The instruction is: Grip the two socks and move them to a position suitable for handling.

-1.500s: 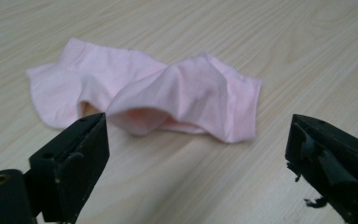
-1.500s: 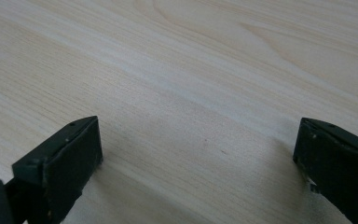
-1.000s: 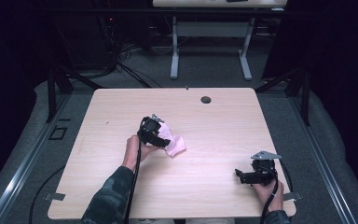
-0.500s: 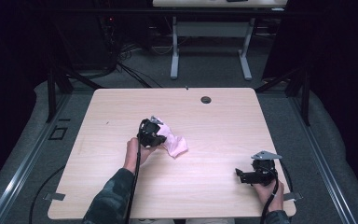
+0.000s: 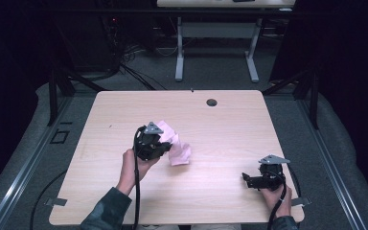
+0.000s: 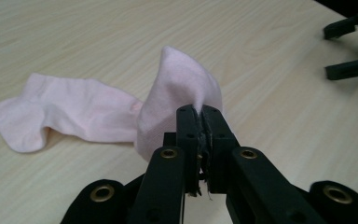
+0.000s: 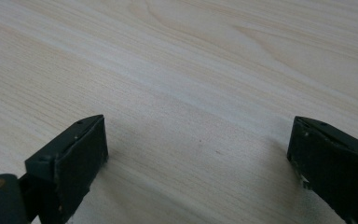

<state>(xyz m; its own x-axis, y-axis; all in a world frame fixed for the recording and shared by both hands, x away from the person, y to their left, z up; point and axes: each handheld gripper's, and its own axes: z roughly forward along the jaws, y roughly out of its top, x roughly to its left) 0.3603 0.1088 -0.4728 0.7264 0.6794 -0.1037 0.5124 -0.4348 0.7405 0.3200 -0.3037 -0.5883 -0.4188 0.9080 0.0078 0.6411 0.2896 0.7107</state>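
- Table (image 5: 220, 196): pale wood-grain top with rounded corners, standing on grey carpet; a small dark grommet (image 5: 212, 102) sits near the far edge, right of centre.
- Left gripper (image 6: 200, 122): seen in the high view at (image 5: 162, 143), left of the table's middle, in the person's left hand (image 5: 133, 165), a grey three-cornered plate on top and a black cable trailing toward the near edge. Its jaws are pressed together on a fold of fabric, with cloth pinched between the pads.
- Pink sock (image 6: 79, 109): light pink, soft, wrinkled. One part is drawn up into a peak where the left gripper clamps it; the rest lies flat on the wood, trailing away to the left in the left gripper view. In the high view it shows at (image 5: 178, 149), just right of that gripper, near the table's centre.
- Right gripper (image 7: 198, 151): seen in the high view at (image 5: 247, 178), near the table's near right corner, well apart from the sock, in the person's right hand (image 5: 275, 199). Its jaws stand wide apart above bare wood, with nothing between them.
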